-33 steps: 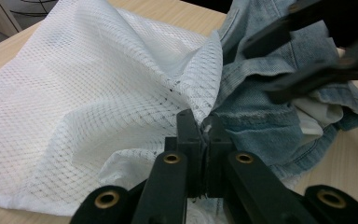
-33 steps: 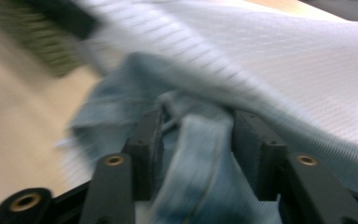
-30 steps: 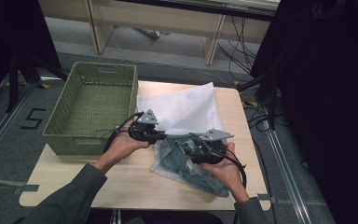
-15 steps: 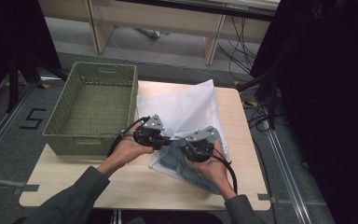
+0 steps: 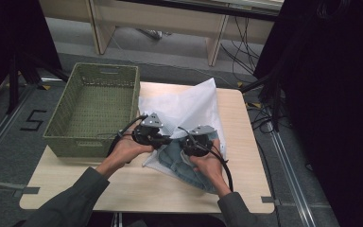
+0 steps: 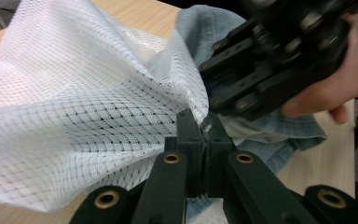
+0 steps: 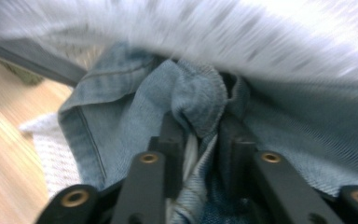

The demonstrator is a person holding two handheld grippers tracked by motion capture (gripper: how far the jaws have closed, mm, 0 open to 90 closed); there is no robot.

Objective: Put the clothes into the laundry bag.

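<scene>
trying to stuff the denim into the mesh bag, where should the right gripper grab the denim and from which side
Grip the bunched fold of the denim garment nearest the mesh bag mouth, coming from the person's side and pushing toward the bag. The left gripper pinches the bag's edge there, holding it up, and the right gripper already has that raised fold between its jaws; flat cloth offers less purchase.

Even overhead light falls on the tabletop [image 5: 123,189] in the high view, while both sides of the room sink into near black. Shadows under the hands stay soft and short, with no glare on the wood. The left gripper view is sharp on the white mesh bag [image 6: 74,116], its weave crisp, though the other gripper's body at the upper right is smeared. The right gripper view is streaked with motion blur across the top; the denim [image 7: 121,121] stays fairly readable.
</scene>
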